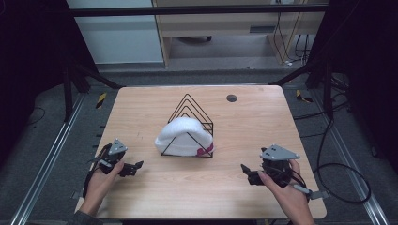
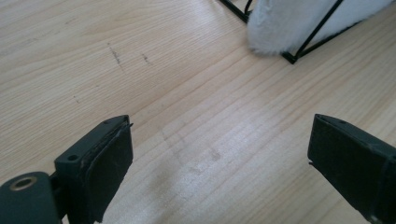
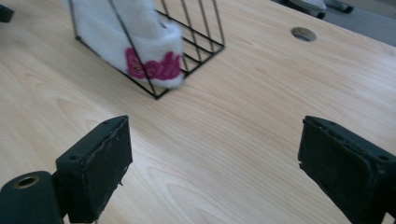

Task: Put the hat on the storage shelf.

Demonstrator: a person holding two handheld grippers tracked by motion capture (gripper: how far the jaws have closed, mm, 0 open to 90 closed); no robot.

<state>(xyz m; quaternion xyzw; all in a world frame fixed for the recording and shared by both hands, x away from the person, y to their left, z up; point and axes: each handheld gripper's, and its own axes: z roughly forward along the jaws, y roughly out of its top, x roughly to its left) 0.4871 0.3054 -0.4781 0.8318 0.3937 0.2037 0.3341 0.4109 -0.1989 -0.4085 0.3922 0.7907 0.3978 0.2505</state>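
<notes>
While our jaws stand released, the white beanie (image 1: 184, 136) sits in the wire rack (image 1: 191, 112). We should pinch its fabric, avoiding wires.

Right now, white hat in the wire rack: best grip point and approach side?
Probably the folded brim end with the pink lettering, which bulges out past the black wire rack at its near right corner. Come in from the right gripper's side, low along the table; wires cross the rest of the white hat.
</notes>
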